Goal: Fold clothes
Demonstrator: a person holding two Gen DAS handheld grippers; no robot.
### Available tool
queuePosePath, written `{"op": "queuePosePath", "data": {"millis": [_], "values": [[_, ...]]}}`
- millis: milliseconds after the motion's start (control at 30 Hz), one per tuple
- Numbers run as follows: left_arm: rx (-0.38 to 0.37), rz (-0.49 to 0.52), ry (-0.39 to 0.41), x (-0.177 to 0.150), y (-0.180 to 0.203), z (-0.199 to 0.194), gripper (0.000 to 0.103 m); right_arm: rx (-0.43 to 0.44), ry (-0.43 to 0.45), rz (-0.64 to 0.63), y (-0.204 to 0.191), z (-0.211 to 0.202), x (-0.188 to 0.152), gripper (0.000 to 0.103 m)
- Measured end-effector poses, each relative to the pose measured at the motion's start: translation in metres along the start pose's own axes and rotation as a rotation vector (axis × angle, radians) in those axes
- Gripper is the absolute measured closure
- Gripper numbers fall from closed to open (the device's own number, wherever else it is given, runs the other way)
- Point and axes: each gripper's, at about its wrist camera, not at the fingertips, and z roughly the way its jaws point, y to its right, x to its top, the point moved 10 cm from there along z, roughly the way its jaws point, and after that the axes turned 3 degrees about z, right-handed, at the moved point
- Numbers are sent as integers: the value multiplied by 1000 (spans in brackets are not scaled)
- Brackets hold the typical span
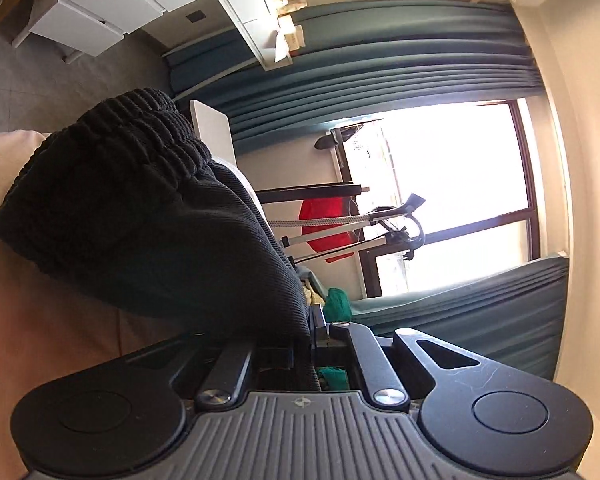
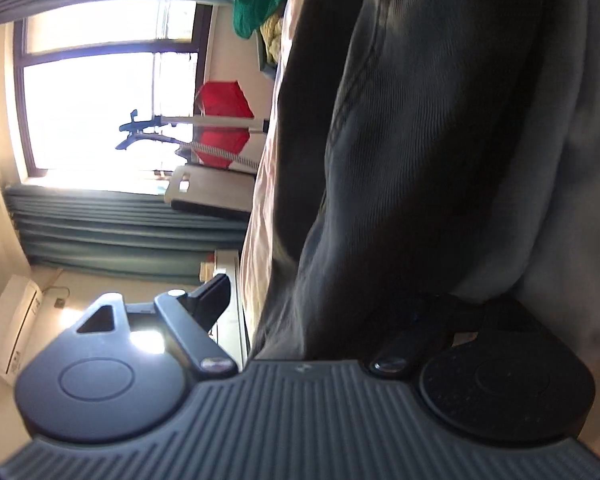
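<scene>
- left gripper [image 1: 314, 334]: fingers pressed together, pinching a fold of the black garment [image 1: 148, 216] at its near edge.
- Garment's ribbed waistband [image 1: 140, 128] bunches at 10 o'clock in the left wrist view, draped over the pale bed sheet [image 1: 40, 320].
- right gripper [image 2: 320, 312]: fingers spread wide; 1 finger [image 2: 208, 296] bare at 9 o'clock, the other hidden under cloth.
- Dark fabric [image 2: 420, 140] hangs across the gap between them, filling 12 to 3 o'clock; cannot tell if it touches the pads.
- Background: teal curtains [image 1: 380, 60], bright window [image 1: 452, 184], red cloth [image 2: 224, 120].
</scene>
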Motion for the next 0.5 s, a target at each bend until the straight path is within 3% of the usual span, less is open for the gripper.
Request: {"op": "queuePosePath", "data": {"millis": [300,500], "values": [[24,24,-6,0,-19,-40,97,12,303,103,25,-66,113,20],[43,51,-14,-2,-20,-33,96,19,453,108,39,-109,176,20]]}}
